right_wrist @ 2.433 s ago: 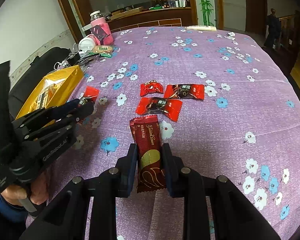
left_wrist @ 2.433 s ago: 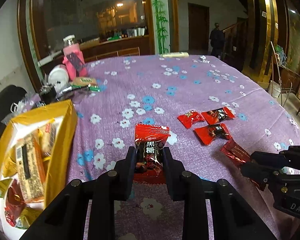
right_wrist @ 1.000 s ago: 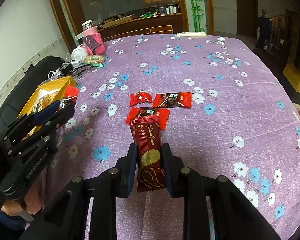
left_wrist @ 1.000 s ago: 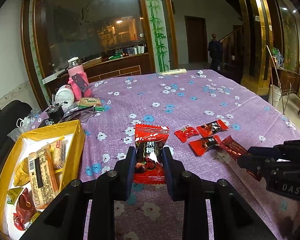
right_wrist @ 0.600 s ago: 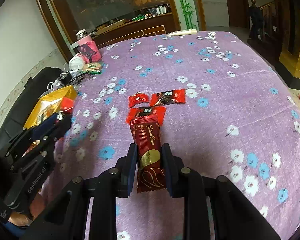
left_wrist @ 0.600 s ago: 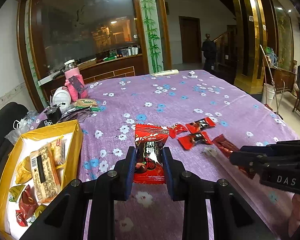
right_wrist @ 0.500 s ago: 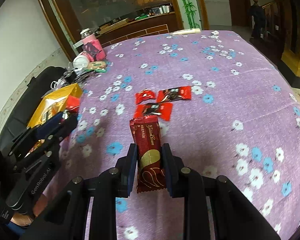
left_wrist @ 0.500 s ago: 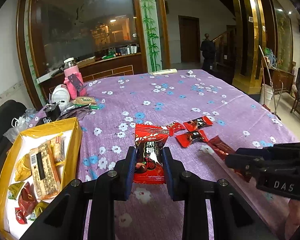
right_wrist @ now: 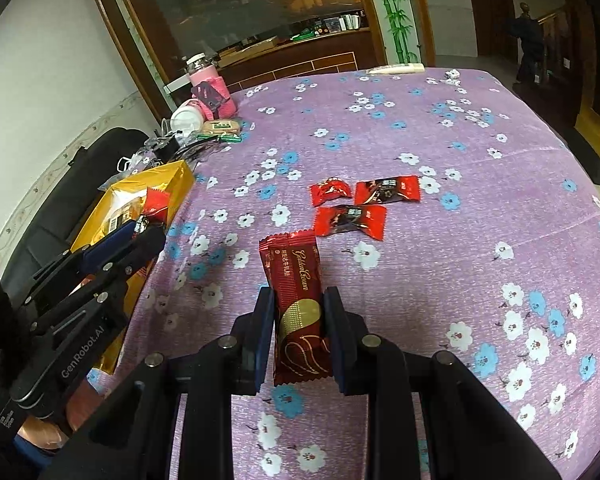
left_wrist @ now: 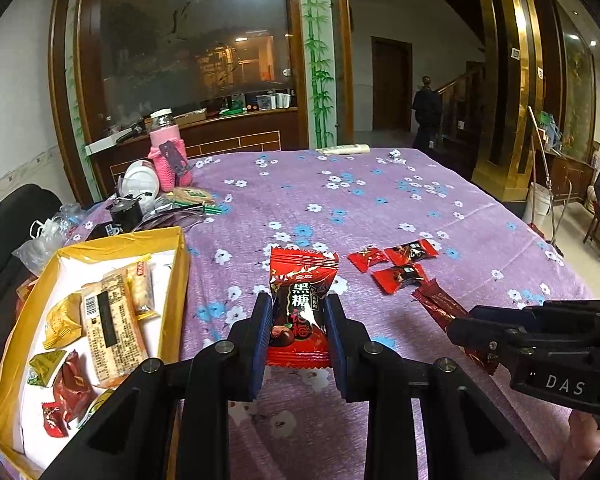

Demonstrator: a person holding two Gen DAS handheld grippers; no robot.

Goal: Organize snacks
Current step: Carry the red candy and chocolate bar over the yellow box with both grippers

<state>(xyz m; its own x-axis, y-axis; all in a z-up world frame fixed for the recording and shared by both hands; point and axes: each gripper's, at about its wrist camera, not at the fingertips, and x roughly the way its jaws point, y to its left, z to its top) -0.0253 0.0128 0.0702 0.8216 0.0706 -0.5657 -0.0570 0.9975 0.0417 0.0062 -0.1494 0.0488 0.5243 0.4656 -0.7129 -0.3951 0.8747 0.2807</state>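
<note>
My left gripper (left_wrist: 298,312) is shut on a red candy packet with Chinese writing (left_wrist: 300,304), held above the purple flowered tablecloth (left_wrist: 340,200). My right gripper (right_wrist: 298,306) is shut on a dark red wafer bar (right_wrist: 296,300); it also shows in the left wrist view (left_wrist: 460,324). A yellow box (left_wrist: 172,280) with several snacks inside lies at the left. In the right wrist view the left gripper (right_wrist: 152,220) is near the box (right_wrist: 176,180). Three red candies (right_wrist: 350,216) lie on the cloth ahead of the right gripper.
A pink bottle (left_wrist: 168,160), a white round container (left_wrist: 140,180) and clutter stand at the table's far left corner. A black chair (right_wrist: 80,184) is beside the box. A white tube (left_wrist: 344,150) lies at the far edge. A person (left_wrist: 426,116) stands in the background.
Both grippers have lifted their snacks off the cloth and drifted leftward toward the yellow box. The three loose candies have not moved.
</note>
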